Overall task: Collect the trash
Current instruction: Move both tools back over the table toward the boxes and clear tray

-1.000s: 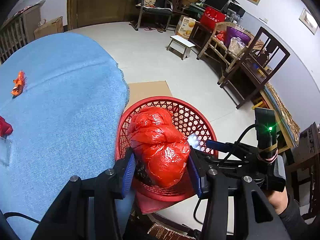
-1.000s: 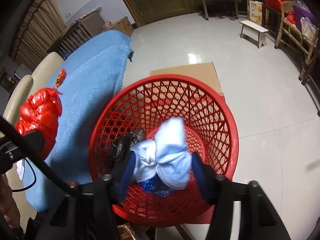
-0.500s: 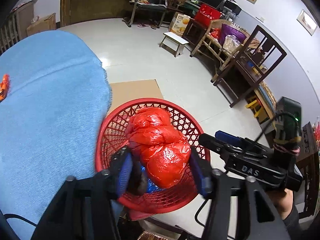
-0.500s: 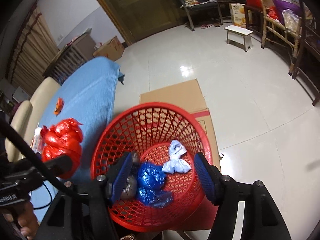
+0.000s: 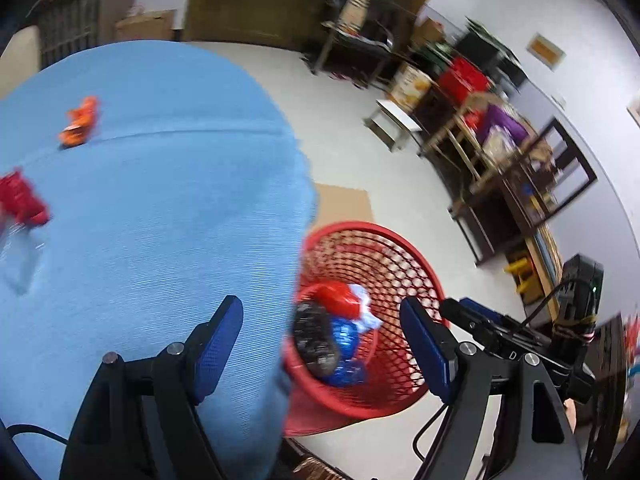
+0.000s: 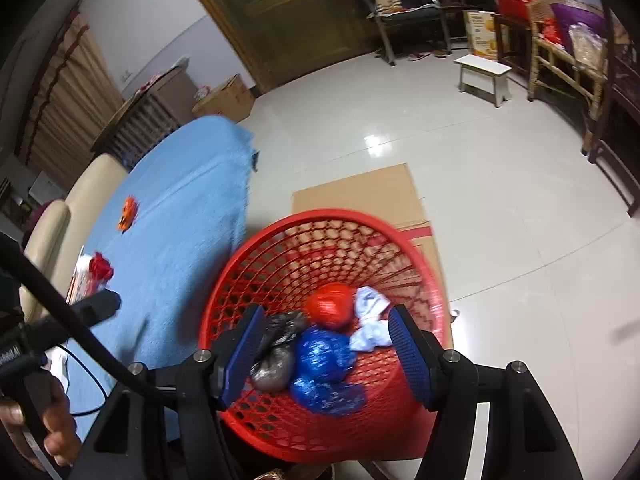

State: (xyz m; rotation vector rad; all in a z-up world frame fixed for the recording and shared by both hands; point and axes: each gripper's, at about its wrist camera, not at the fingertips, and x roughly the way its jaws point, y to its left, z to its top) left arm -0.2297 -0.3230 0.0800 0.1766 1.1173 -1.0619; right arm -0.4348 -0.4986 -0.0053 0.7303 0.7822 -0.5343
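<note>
Left gripper (image 5: pixel 320 340), jaws just opened and empty, has let its red bag (image 6: pixel 331 311) drop into the basket (image 6: pixel 424 276) beside blue (image 6: pixel 324 356), white (image 6: pixel 370 322) and dark (image 6: pixel 280 344) bags. Right gripper (image 6: pixel 324 354) hangs above, jaws released, nothing gripped. Orange wrapper (image 5: pixel 78 122) and red scrap (image 5: pixel 20 200) wait on the blue cloth (image 5: pixel 160 220), about ten o'clock

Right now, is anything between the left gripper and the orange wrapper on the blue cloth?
Nothing visible. The left gripper is open and empty, and only bare blue cloth lies between it and the orange wrapper.
</note>
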